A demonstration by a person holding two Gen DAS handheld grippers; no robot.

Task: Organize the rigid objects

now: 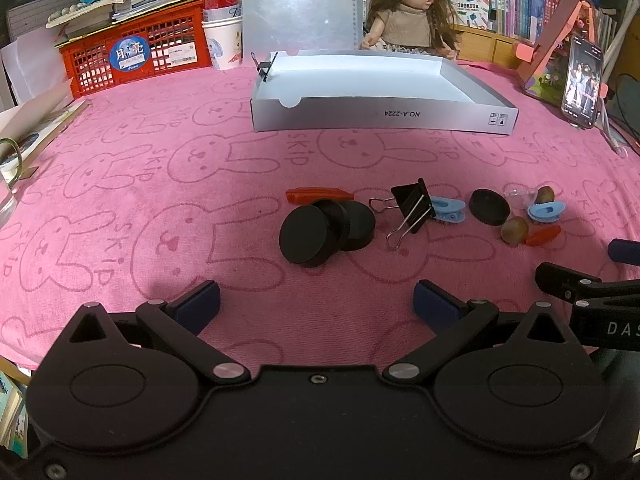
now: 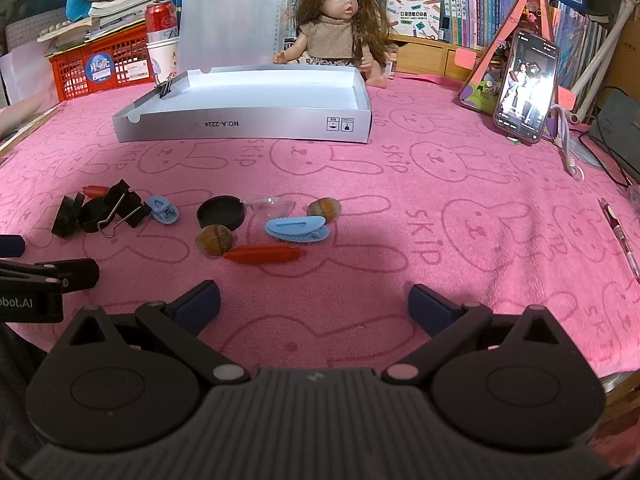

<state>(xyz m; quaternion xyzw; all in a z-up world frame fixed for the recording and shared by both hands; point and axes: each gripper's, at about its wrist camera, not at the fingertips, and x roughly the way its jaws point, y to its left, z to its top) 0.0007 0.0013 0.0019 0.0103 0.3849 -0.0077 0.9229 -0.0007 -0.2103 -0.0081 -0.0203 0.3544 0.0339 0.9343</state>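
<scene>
cloth (image 1: 160,184) pink, rabbit print | box (image 1: 360,114) grey | caps (image 1: 306,236) black

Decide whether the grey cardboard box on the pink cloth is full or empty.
Nearly empty: the grey cardboard box shows a bare white inside, with only a small black binder clip on its left wall.

On the table (image 2: 440,168), the box (image 2: 248,124) sits at twelve o'clock, the doll (image 2: 340,28) behind it. Small items (image 2: 256,224) cluster before it; the phone (image 2: 526,88) stands at two o'clock.
</scene>
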